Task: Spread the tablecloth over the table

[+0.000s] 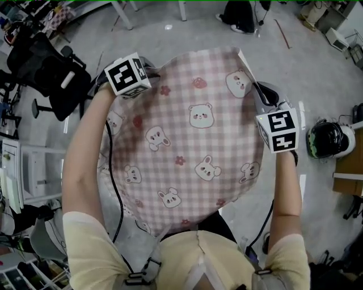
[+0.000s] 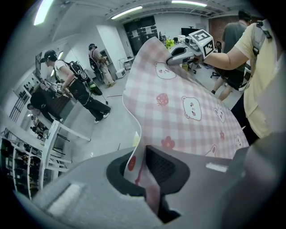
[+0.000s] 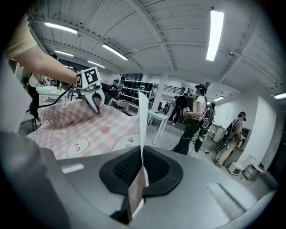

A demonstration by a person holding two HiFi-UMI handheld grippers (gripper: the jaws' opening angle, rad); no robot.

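1. Even overhead light filled the head view. The pale grey floor (image 1: pixel 238 34) carried only faint, soft shadows, and the pink-and-white checked tablecloth with bear prints (image 1: pixel 193 141) showed sharp, without glare.
2. That view bowed outward, and furniture at its edges curved.
3. In the left gripper view the long white ceiling strip light (image 2: pixel 127 12) burned out to pure white. Black vignette rounded the corners, and the grey left claw (image 2: pixel 143 167) and the cloth edge in it were out of focus.
4. In the right gripper view the bright ceiling tube (image 3: pixel 215 35) was blown out and the grey right claw (image 3: pixel 139 176) was blurred. The far room looked clearer, and the corners fell dark.
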